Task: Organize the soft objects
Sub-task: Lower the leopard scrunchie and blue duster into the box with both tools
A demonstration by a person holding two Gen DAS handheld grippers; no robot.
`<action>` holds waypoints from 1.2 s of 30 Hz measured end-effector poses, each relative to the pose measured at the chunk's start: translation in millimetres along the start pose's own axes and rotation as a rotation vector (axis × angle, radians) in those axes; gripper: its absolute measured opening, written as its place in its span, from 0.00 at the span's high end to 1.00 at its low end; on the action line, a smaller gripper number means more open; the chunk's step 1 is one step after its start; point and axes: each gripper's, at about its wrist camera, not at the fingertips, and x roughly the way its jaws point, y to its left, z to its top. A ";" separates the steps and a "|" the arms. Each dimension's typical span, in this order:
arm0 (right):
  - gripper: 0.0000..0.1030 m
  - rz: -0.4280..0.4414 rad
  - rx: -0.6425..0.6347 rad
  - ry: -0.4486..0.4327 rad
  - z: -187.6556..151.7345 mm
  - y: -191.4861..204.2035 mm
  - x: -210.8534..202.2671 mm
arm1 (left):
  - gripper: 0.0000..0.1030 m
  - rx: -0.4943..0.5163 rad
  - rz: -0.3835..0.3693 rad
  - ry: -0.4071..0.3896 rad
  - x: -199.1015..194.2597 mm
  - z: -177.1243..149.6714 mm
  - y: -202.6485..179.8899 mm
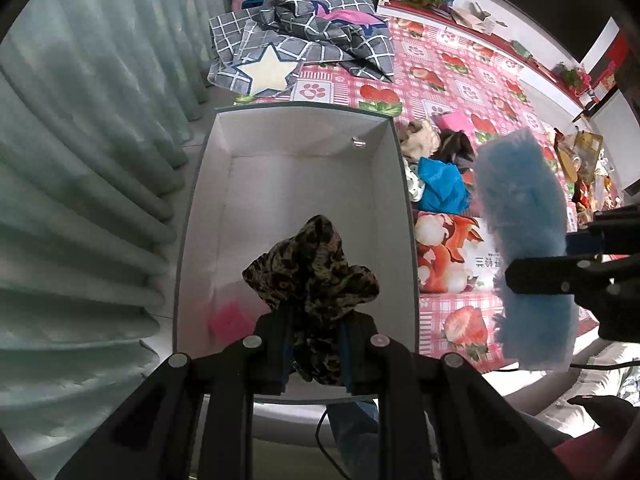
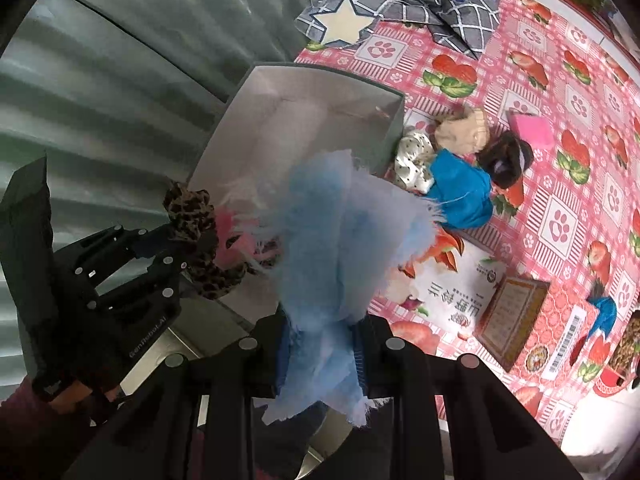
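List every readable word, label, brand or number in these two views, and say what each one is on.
"GenRobot.AI": white lettering on the black body of the left gripper, seen from the right wrist.
Large Chinese characters on the flat printed package beside the white box: visible but upside down, not legible enough to quote.
Barcode label on the tablecloth: digits too small.
Brown framed panel: text too small.
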 end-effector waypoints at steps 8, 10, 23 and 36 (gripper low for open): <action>0.73 0.019 -0.025 0.020 19.4 8.8 9.8 | 0.79 -0.024 0.022 -0.003 1.7 11.4 14.4; 0.73 0.020 -0.029 0.023 23.0 10.7 12.3 | 0.79 -0.027 0.026 -0.003 2.2 13.6 17.6; 0.73 0.025 -0.041 0.047 46.9 14.7 26.9 | 0.79 -0.038 0.037 0.015 12.8 24.3 28.1; 0.73 0.033 -0.028 0.066 66.5 14.6 42.2 | 0.79 -0.070 0.052 0.041 28.2 32.8 35.7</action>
